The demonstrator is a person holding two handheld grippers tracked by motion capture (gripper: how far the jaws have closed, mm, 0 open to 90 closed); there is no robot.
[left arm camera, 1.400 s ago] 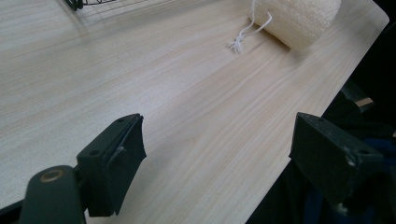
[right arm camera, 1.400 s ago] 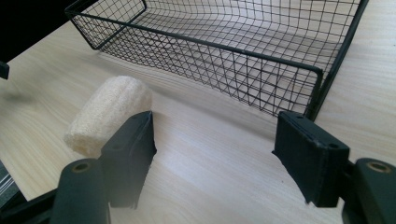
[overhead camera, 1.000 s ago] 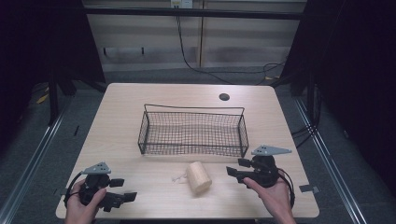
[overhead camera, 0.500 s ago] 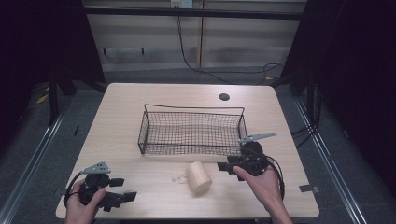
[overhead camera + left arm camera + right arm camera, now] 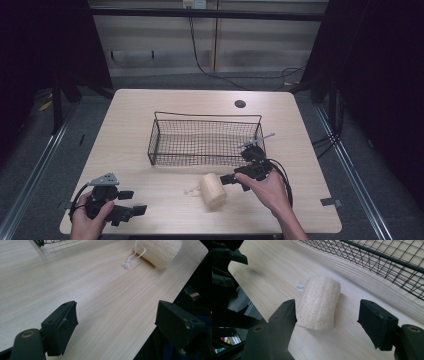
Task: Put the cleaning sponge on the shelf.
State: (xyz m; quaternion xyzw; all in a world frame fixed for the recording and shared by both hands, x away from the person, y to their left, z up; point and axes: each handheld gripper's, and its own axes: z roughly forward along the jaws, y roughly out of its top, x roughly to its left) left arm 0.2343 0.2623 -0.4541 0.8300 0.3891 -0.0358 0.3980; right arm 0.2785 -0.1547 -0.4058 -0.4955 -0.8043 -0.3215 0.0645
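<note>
Since the earlier frame, my right gripper (image 5: 226, 180) has travelled from the table's right side toward the centre, and its jaws have just been opening. It now points at the loofah roll (image 5: 213, 191), which lies on its side on the wooden table (image 5: 130, 115), just in front of the wire basket (image 5: 205, 141) and apart from it. In the right gripper view the roll (image 5: 319, 302) sits between the spread jaws; the near jaw is at or very close to its flank and the far jaw is clear of it, so nothing is grasped yet. I judge that the jaws are spread this wide to straddle the roll across its width. My left gripper (image 5: 134, 209) rests released near the front left corner, jaws apart and empty, out of the working path. The roll's string (image 5: 130, 259) trails loose on the table.
</note>
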